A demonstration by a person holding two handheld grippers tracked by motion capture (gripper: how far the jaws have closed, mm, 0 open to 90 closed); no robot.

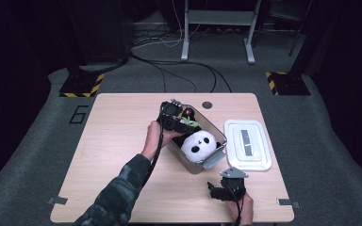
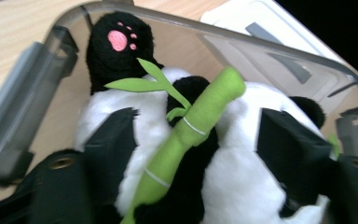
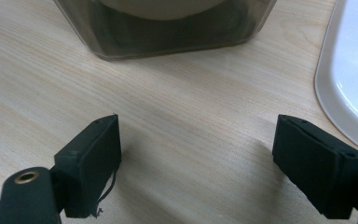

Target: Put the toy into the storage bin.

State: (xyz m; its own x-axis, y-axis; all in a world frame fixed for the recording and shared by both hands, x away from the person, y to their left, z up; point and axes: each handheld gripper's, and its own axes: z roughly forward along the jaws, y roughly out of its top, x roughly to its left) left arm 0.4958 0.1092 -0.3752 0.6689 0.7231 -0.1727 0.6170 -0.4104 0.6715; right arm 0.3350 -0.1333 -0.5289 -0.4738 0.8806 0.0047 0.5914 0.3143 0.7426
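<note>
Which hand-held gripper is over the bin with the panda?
The left hand-held gripper, its jaws apart over the panda in the clear bin; the right hand-held gripper hangs over bare table.

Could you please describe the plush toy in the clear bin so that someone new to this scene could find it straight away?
On the wooden table, a clear plastic bin sits left of a white lid. Inside it lies the panda plush, black and white, beneath the left gripper. Its green bamboo stalk and pink paw pad set it apart.

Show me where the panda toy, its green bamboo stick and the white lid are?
panda plush toy (image 1: 198, 143), high view, its white face.
green bamboo stick (image 2: 193, 122), left gripper view, mid-stalk.
white lid (image 1: 264, 153), high view, right rim.
</note>
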